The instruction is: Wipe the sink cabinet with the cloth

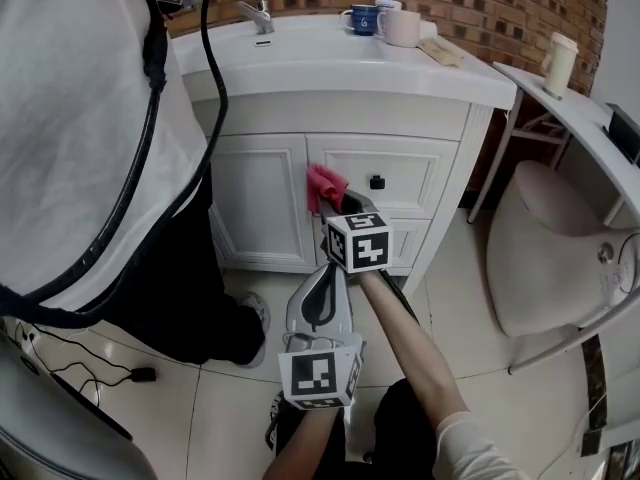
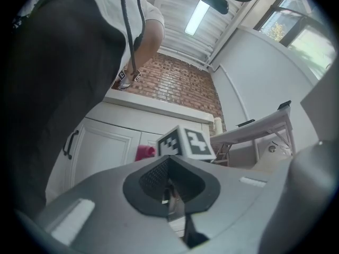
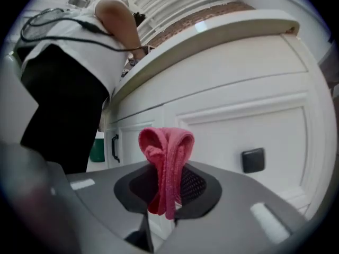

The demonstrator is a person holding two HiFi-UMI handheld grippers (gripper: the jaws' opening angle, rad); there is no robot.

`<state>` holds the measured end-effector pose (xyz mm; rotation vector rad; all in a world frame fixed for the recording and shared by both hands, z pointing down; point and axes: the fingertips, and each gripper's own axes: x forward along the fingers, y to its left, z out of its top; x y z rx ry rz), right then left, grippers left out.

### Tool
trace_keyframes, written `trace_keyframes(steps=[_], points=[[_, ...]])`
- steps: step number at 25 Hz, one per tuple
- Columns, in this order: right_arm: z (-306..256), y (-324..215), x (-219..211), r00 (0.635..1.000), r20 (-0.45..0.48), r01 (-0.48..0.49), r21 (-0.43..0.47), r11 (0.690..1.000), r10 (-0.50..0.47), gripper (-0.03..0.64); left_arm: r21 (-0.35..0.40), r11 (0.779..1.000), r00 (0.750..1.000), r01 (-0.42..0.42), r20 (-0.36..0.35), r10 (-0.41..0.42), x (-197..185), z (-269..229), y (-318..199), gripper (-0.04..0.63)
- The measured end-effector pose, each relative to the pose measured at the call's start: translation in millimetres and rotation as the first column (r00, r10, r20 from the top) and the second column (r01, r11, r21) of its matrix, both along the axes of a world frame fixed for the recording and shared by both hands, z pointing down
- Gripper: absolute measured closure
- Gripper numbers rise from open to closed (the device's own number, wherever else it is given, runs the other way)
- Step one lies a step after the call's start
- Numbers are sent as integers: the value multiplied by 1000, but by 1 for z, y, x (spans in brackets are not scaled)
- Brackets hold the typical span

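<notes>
The white sink cabinet [image 1: 260, 203] fills the middle of the head view, with a drawer and its black knob [image 1: 377, 182] at the right. My right gripper [image 1: 337, 204] is shut on a folded pink cloth [image 1: 323, 184], which is held up against the drawer front left of the knob. In the right gripper view the cloth [image 3: 165, 152] sticks up out of the jaws of the right gripper [image 3: 167, 189], with the knob [image 3: 253, 159] to its right. My left gripper [image 1: 328, 271] hangs lower, just behind the right one, shut and holding nothing; its view shows the cloth [image 2: 144, 152] beyond the right gripper's marker cube [image 2: 186, 142].
A person in a white shirt and dark trousers [image 1: 80, 148] stands close at the left of the cabinet, with a black cable hanging down. Mugs [image 1: 400, 26] and a tap [image 1: 258, 10] are on the countertop. A white toilet [image 1: 560, 258] and a shelf [image 1: 560, 98] stand at the right.
</notes>
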<state>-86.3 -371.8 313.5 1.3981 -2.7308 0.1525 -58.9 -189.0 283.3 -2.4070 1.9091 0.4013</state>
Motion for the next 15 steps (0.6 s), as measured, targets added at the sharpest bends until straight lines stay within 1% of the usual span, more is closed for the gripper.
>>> trace_keyframes(steps=[2, 5, 8, 10, 15], points=[[12, -7, -18, 1000, -16, 14, -30, 999, -15, 551, 12, 1000, 1000, -1, -8, 1, -3, -4, 1, 586], [12, -15, -9, 999, -34, -29, -20, 999, 28, 551, 5, 1000, 1000, -9, -22, 9, -8, 0, -4, 581], [8, -14, 26, 995, -39, -97, 4, 995, 97, 551, -8, 1000, 999, -24, -27, 24, -3, 2, -5, 581], [11, -14, 58, 988, -36, -152, -4, 988, 152, 551, -14, 999, 999, -39, -26, 39, 3, 4, -6, 581], [17, -8, 126, 971, -47, -233, -2, 972, 233, 549, -33, 998, 999, -48, -1, 48, 17, 14, -10, 581]])
